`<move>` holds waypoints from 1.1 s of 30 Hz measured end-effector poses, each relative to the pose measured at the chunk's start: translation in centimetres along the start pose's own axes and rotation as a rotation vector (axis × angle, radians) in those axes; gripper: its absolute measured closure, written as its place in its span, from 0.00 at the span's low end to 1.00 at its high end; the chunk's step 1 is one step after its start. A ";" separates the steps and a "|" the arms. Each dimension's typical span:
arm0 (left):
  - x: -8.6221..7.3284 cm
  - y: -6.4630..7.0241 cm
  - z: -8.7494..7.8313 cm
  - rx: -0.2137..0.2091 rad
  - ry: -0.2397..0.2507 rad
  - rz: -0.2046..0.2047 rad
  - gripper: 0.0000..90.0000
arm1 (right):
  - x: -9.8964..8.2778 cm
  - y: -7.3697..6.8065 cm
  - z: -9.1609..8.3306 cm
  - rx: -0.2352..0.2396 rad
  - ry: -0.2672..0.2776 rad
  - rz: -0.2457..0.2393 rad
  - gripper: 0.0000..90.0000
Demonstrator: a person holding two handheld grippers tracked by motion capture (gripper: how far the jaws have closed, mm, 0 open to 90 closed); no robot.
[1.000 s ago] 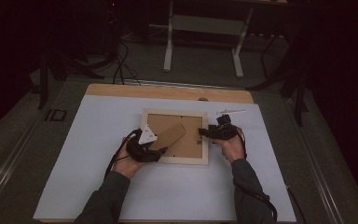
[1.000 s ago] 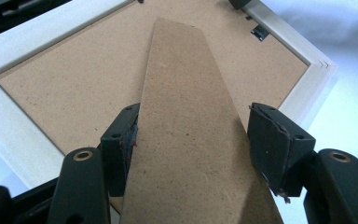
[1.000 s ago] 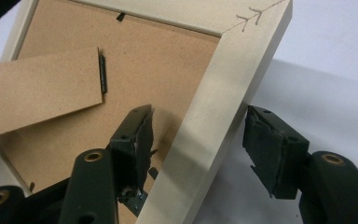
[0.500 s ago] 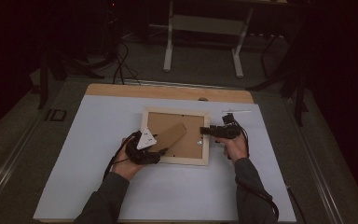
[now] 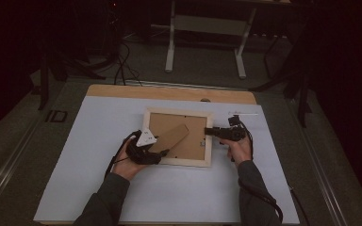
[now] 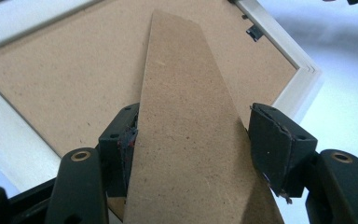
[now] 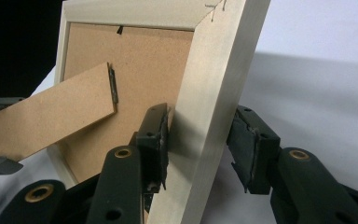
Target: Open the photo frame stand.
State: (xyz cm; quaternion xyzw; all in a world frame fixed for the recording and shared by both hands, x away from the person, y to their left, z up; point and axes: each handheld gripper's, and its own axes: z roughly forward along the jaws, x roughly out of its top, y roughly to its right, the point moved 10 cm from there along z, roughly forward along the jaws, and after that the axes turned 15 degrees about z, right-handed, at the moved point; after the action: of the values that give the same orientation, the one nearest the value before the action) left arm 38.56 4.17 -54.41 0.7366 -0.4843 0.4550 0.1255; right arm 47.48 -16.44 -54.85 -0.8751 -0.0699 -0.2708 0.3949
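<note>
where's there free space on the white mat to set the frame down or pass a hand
Bare mat stretches left of the left gripper to the mat's edge, and along the near strip between the two sleeves. A narrower bare band lies right of the right gripper. The middle is crowded: the picture frame, its cardboard stand and both grippers.

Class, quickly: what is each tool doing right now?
Left tool: shut on the stand.
Right tool: jaws have just been closing around the frame edge; one pad touches, the other is apart.
</note>
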 end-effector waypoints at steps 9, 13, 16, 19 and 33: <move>-0.3 -0.3 0.0 -0.168 0.037 -0.225 0.50 | 0.1 -0.3 -0.1 -0.002 0.014 -0.005 0.65; -0.6 -0.5 0.2 -0.217 0.029 -0.312 0.53 | 0.1 -0.4 -0.1 -0.006 0.016 -0.014 0.65; -0.9 -0.5 0.4 -0.215 0.002 -0.317 0.58 | 0.1 -0.5 -0.2 -0.004 0.019 -0.017 0.65; -1.0 -0.5 0.4 -0.215 -0.010 -0.324 0.60 | 0.1 -0.5 -0.2 -0.004 0.021 -0.022 0.65; -0.9 -0.5 0.2 -0.204 -0.028 -0.282 0.65 | 0.4 -1.0 -0.5 -0.014 0.034 -0.048 0.66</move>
State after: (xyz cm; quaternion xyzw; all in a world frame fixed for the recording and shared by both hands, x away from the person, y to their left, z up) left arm 38.99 4.82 -55.10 0.7870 -0.4216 0.3709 0.2556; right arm 47.26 -16.19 -53.67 -0.8712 -0.0822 -0.2954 0.3834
